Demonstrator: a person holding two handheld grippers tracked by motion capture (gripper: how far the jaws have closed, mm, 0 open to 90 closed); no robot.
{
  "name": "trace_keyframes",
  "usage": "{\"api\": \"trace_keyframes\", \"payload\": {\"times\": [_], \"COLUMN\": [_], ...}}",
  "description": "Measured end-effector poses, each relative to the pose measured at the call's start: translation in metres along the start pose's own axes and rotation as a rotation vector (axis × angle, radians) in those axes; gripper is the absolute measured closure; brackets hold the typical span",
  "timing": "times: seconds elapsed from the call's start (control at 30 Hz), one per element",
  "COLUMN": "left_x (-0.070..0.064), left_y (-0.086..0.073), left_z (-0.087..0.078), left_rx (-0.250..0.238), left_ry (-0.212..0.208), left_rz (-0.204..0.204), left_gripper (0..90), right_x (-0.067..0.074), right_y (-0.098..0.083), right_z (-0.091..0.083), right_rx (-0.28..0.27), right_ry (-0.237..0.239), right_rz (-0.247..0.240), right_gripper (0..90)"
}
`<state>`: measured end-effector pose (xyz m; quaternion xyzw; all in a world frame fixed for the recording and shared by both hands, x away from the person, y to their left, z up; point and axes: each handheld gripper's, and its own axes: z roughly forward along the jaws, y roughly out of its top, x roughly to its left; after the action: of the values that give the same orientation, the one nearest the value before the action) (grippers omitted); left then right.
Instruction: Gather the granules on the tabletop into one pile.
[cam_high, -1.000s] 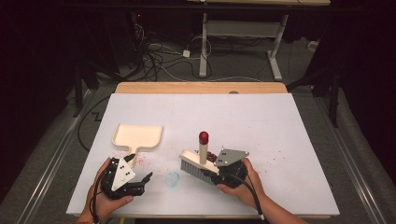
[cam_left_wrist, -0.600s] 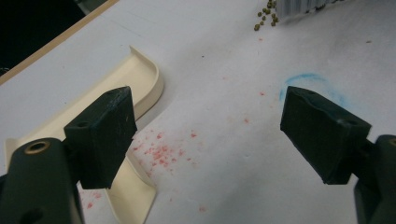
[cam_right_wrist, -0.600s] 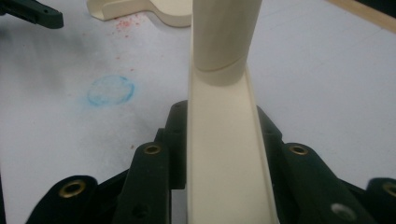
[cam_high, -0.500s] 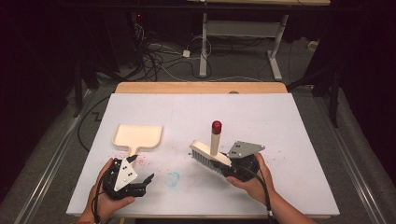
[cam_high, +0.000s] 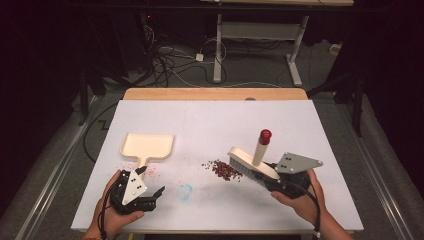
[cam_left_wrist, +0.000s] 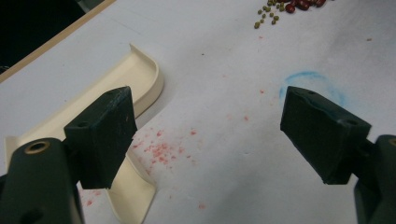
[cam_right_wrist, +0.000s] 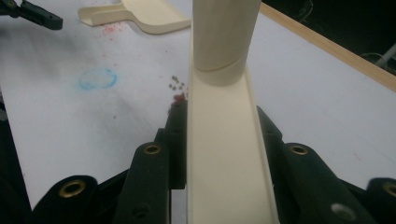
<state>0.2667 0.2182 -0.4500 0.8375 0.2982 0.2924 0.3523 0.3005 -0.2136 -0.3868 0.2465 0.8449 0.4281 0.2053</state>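
A: What do you see from up high?
B: The right hand-held gripper is clamped on a cream brush, and the brush's red-topped handle sticks up. A little pile of beans lies on the white bench, right beside the bristles. The left hand-held gripper sits near a cream dustpan, jaws apart, holding nothing.

A: And the left gripper view?
B: Both jaws stand wide apart over the bench. The dustpan lies by one jaw. The beans are far off at the top.

A: And the right gripper view?
B: The jaws squeeze both sides of the brush. A few beans peek out beside it. The dustpan lies well apart, at the top.
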Motion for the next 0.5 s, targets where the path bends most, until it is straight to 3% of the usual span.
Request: {"api": "trace_keyframes", "payload": {"times": [0.2,0.5], "left_x": [-0.002,-0.002], "left_y": [0.002,0.003], "left_z": [0.001,0.003], "left_rx": [0.003,0.005], "left_ry": [-0.001,-0.006], "left_rz": [0.008,0.014], "left_gripper": [17.6,17.6], "right_x": [-0.01,-0.008], "right_y": [-0.022,-0.039], "right_z": [-0.019,-0.004], "right_rx": [0.023,0.119], "right_ry": [-0.032,-0.048], "right_rz": [0.034,0.021], "right_gripper": [67.8,67.9]}}
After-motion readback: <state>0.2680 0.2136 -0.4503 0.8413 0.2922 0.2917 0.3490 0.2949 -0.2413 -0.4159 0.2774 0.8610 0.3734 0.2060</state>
